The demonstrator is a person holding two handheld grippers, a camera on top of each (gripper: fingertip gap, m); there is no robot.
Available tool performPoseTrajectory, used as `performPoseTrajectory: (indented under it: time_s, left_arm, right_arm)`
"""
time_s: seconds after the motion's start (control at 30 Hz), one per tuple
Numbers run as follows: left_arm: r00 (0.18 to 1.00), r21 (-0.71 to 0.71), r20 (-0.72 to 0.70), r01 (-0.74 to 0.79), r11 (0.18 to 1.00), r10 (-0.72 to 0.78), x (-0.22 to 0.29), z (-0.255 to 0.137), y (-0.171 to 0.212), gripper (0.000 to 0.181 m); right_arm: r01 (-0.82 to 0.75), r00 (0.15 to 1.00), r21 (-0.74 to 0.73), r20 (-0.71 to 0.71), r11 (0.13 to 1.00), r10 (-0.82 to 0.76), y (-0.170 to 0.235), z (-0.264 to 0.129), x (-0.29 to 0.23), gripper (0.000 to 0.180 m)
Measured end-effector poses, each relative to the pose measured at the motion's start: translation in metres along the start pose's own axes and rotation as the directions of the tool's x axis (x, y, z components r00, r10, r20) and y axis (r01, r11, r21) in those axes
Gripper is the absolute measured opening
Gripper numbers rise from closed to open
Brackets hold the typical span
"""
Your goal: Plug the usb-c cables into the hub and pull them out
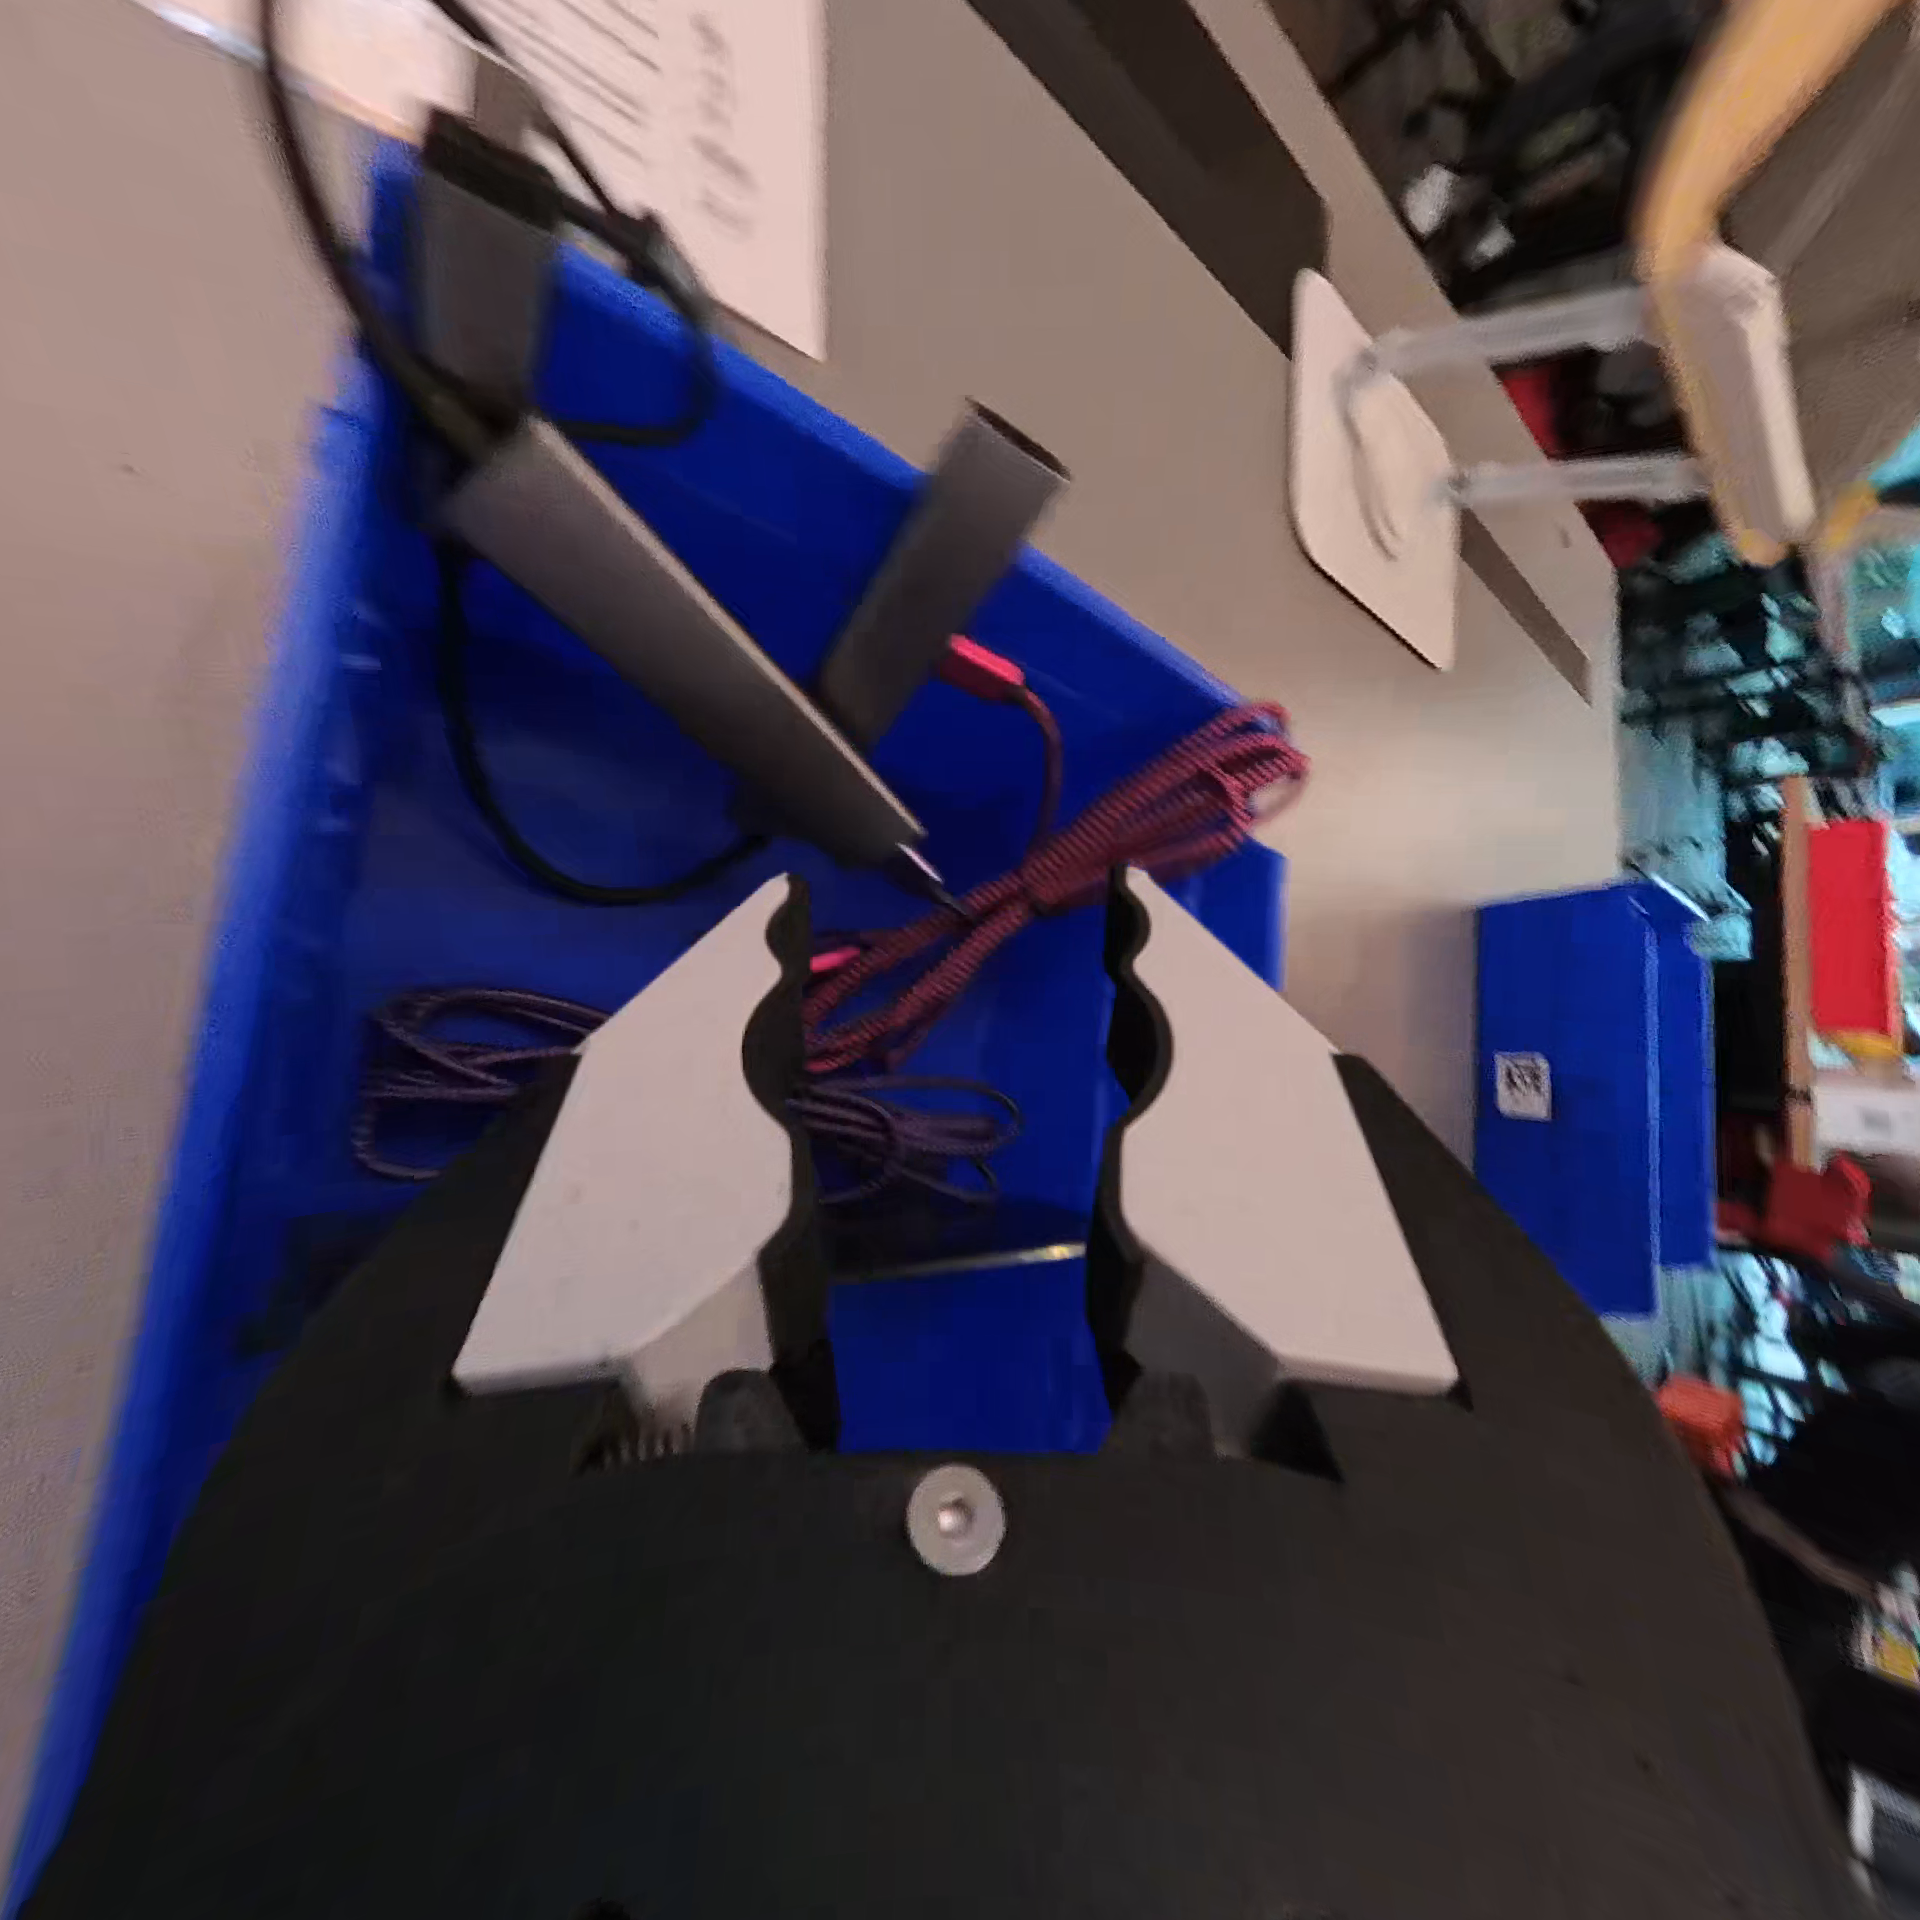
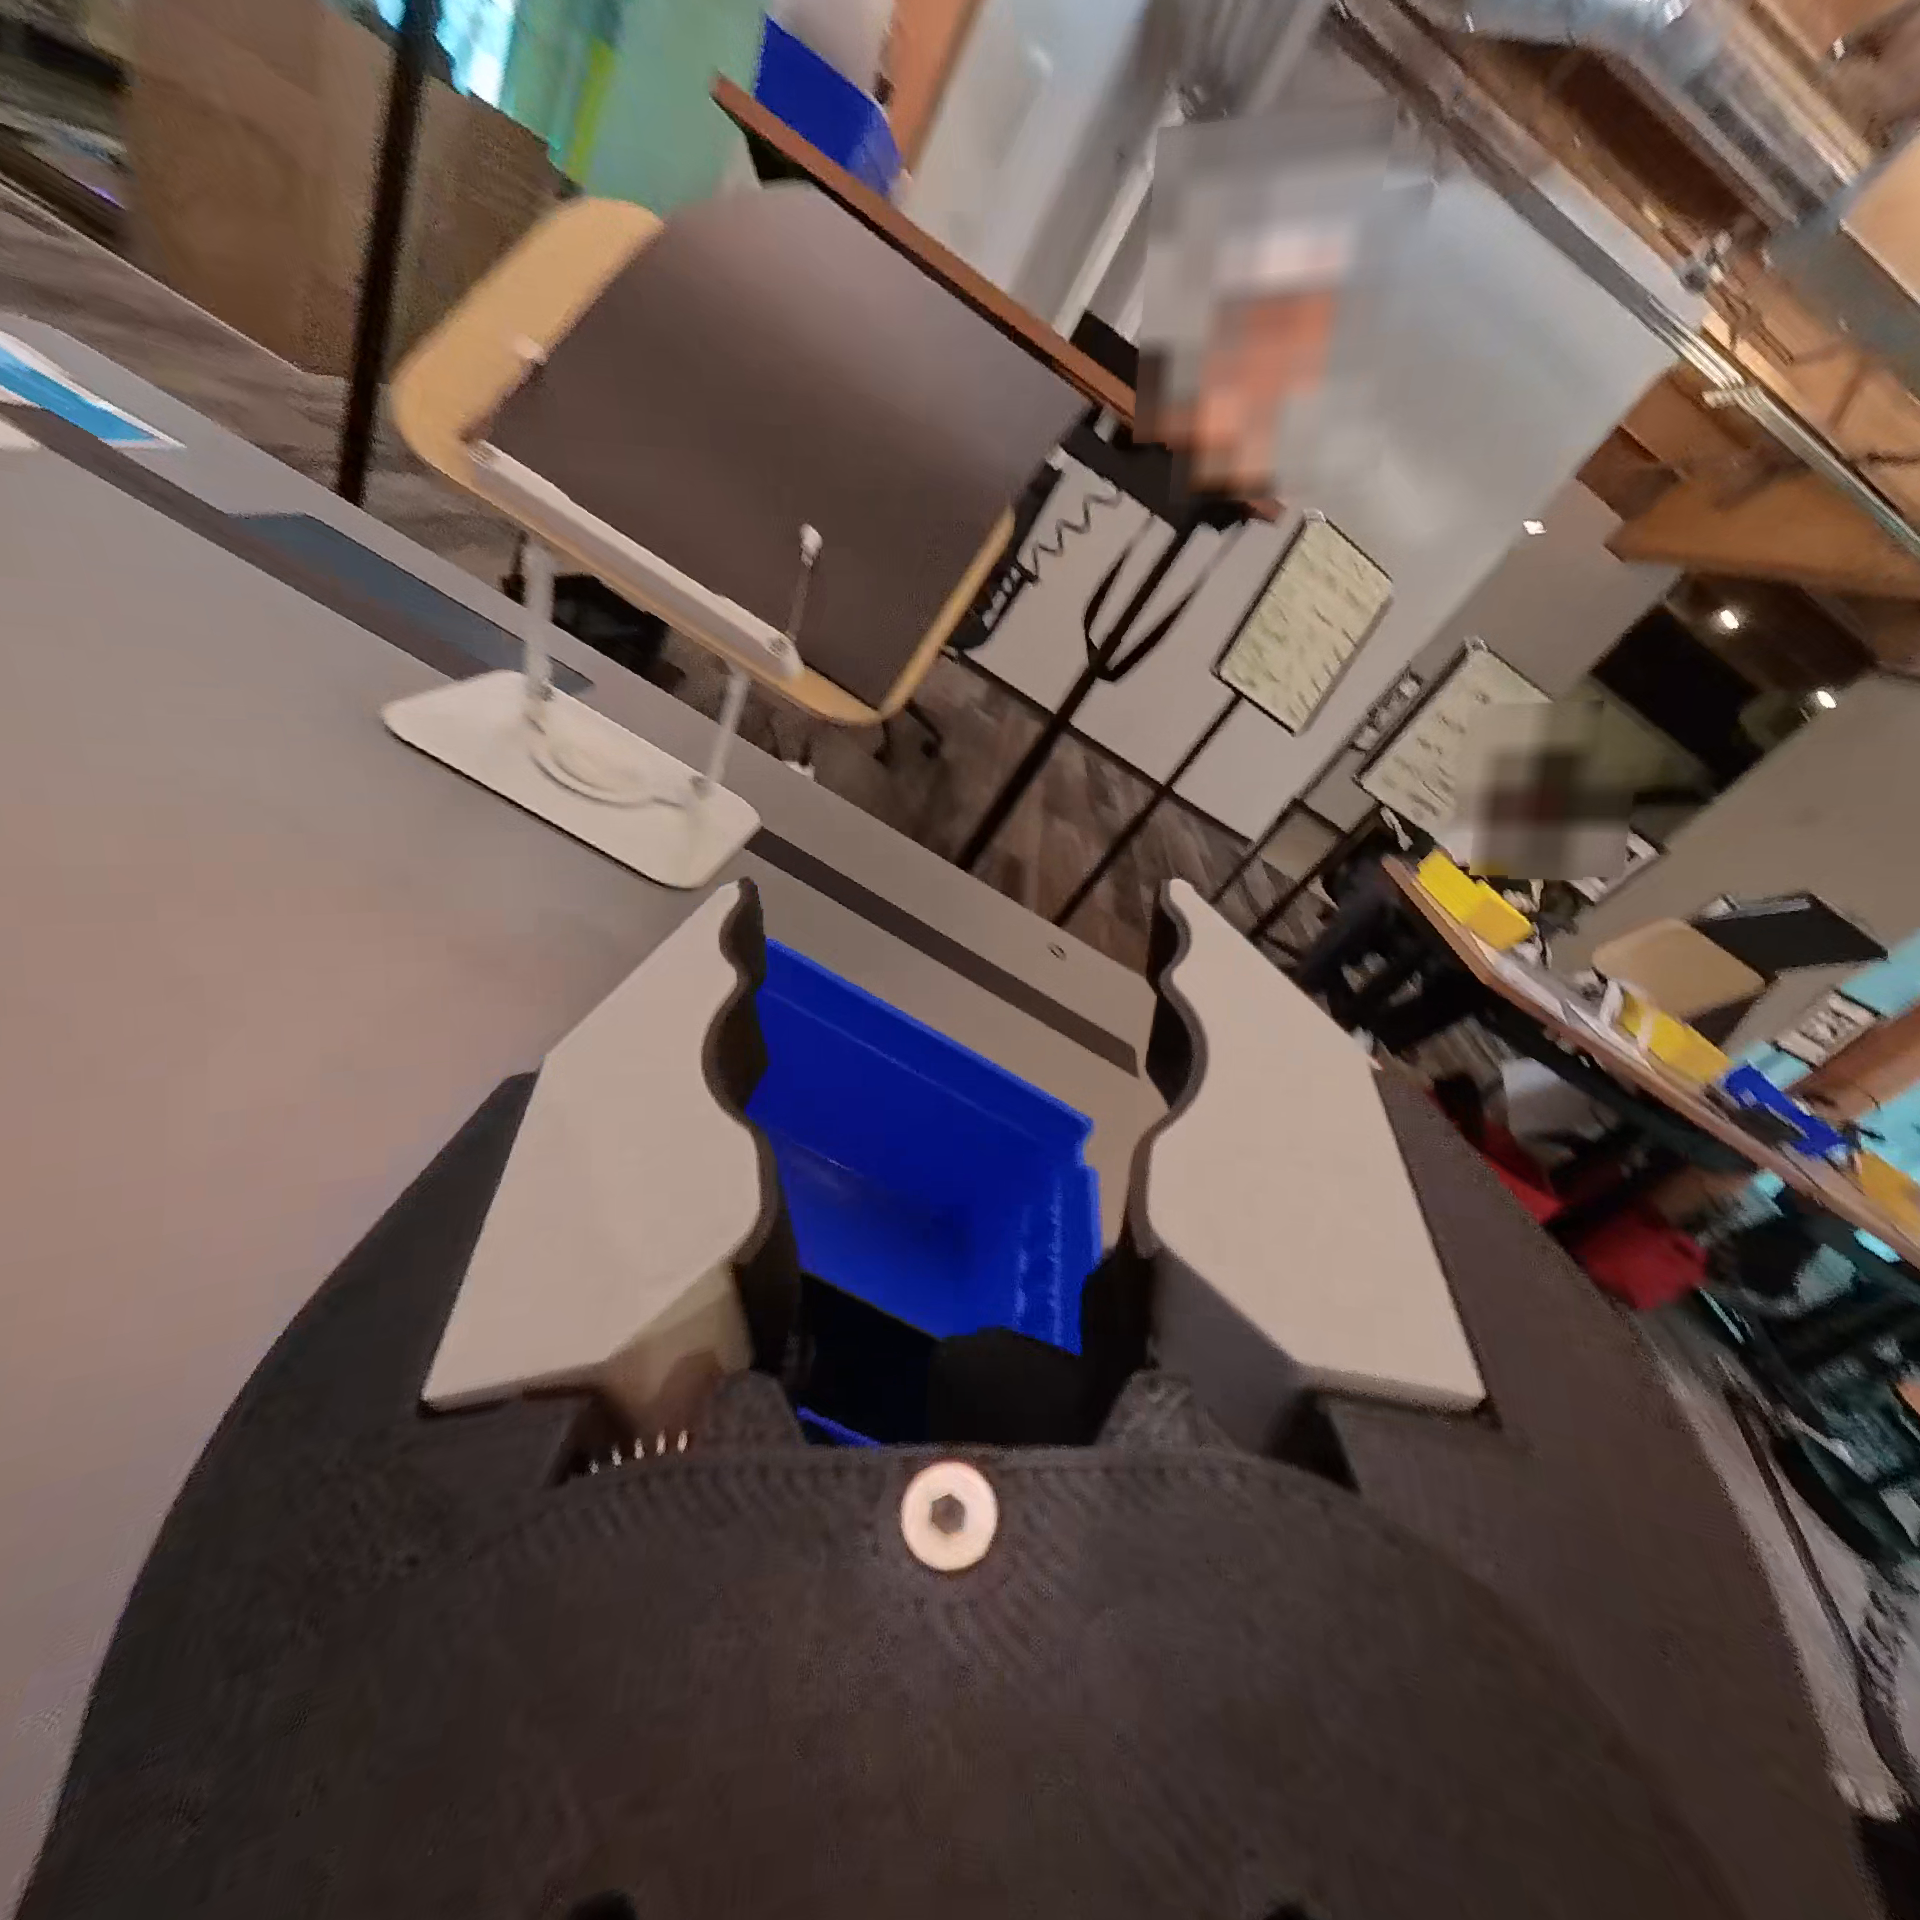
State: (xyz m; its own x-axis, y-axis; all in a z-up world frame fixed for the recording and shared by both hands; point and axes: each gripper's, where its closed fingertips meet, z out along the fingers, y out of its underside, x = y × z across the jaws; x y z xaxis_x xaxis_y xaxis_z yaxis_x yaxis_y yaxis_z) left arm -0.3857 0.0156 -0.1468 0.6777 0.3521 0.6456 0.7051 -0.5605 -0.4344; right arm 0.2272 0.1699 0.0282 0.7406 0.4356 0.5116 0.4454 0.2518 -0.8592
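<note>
In the left wrist view a large blue bin (image 1: 644, 582) holds a long grey hub (image 1: 665, 644) with a black lead, a second grey hub (image 1: 945, 561) leaning on the rim, and another grey block (image 1: 483, 270) at the far end. A red braided cable (image 1: 1091, 862) is plugged by its pink connector (image 1: 982, 670) into the second hub. A purple braided cable (image 1: 499, 1081) lies coiled on the bin floor. My left gripper (image 1: 956, 894) is open and empty, just above the cables. My right gripper (image 2: 956, 909) is open and empty over a small blue bin (image 2: 914, 1122).
The bins stand on a grey table (image 1: 135, 727). A small blue bin (image 1: 1569, 1091) sits to the right of the large one. A white stand base (image 1: 1361, 468), also in the right wrist view (image 2: 571, 769), carries a tilted dark panel (image 2: 769, 416). The table's far edge (image 2: 935, 914) drops to a cluttered room. The grippers' ends are close to 65 cm from one another.
</note>
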Motion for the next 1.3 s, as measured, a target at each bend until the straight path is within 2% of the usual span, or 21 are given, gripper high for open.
performPoseTrajectory:
  time_s: [0.13, 0.3, 0.47, 0.77, 0.93, 1.03, 1.17, 1.3]
  left_arm:
    - [0.995, 0.003, 0.026, 0.101, 0.995, -0.101, -0.016, 0.017, -0.009, 0.052]
    - [0.983, 0.022, 0.043, 0.180, 0.983, -0.180, -0.027, 0.033, -0.015, 0.028]
    - [0.987, 0.130, 0.006, 0.157, 0.979, -0.160, -0.025, 0.026, -0.027, 0.022]
    - [0.993, 0.336, 0.021, -0.114, 0.935, 0.113, 0.013, -0.020, -0.051, 0.021]
    - [0.949, 0.479, -0.018, -0.268, 0.836, 0.315, 0.063, -0.055, -0.057, 0.020]
    - [0.898, 0.517, 0.015, -0.383, 0.766, 0.439, 0.098, -0.072, -0.053, 0.020]
    - [0.788, 0.530, 0.089, -0.555, 0.641, 0.609, 0.152, -0.082, -0.038, 0.020]
    - [0.711, 0.567, 0.112, -0.619, 0.543, 0.694, 0.201, -0.090, -0.027, 0.019]
  right_arm:
    - [-0.014, 0.997, 0.091, 0.075, 0.996, 0.008, -0.026, -0.008, -0.030, 0.069]
    - [-0.042, 0.990, 0.130, 0.138, 0.991, 0.024, -0.035, -0.007, -0.052, 0.066]
    - [-0.060, 0.983, 0.141, 0.183, 0.988, 0.034, -0.035, -0.010, -0.064, 0.064]
    - [-0.078, 0.973, 0.142, 0.227, 0.987, 0.045, -0.037, -0.010, -0.077, 0.062]
    - [-0.098, 0.954, 0.164, 0.298, 0.982, 0.046, -0.057, -0.009, -0.103, 0.061]
    - [-0.126, 0.925, 0.171, 0.376, 0.977, 0.054, -0.075, -0.006, -0.128, 0.057]
    - [-0.240, 0.833, 0.162, 0.541, 0.957, 0.117, -0.110, 0.002, -0.171, 0.057]
    - [-0.363, 0.692, 0.093, 0.693, 0.927, 0.202, -0.145, 0.020, -0.215, 0.056]
